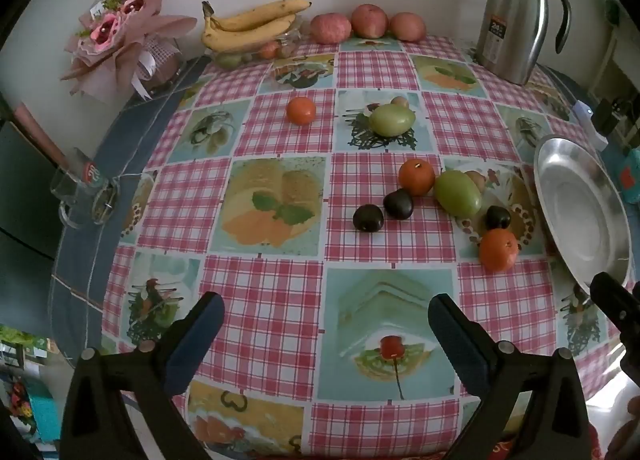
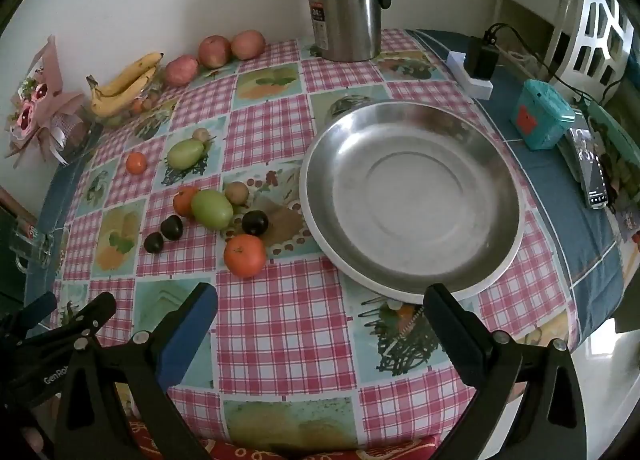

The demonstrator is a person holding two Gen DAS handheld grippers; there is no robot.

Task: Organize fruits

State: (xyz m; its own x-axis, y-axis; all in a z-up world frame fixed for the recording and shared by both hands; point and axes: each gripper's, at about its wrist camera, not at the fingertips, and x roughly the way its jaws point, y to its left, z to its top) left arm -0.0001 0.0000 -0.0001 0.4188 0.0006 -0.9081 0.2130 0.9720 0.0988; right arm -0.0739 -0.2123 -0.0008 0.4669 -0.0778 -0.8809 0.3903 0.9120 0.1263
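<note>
A steel plate (image 2: 412, 196) lies empty on the table's right side; its edge also shows in the left wrist view (image 1: 580, 200). Left of it lies a cluster of loose fruit: an orange (image 2: 245, 255), a green fruit (image 2: 212, 209), dark plums (image 2: 255, 222) and a small brown fruit (image 2: 236, 193). The same cluster shows in the left wrist view around the green fruit (image 1: 457, 193). Farther back lie another orange (image 1: 301, 110) and a second green fruit (image 1: 391, 120). My left gripper (image 1: 326, 308) and right gripper (image 2: 320, 296) are open and empty above the near table.
Bananas (image 1: 250, 26) on a glass dish and three apples (image 1: 370, 21) line the back wall. A steel jug (image 2: 346, 0) stands at the back. A pink bouquet (image 1: 120, 28) and a glass mug (image 1: 82, 196) are at left. A teal box (image 2: 542, 118), phone and charger are at right.
</note>
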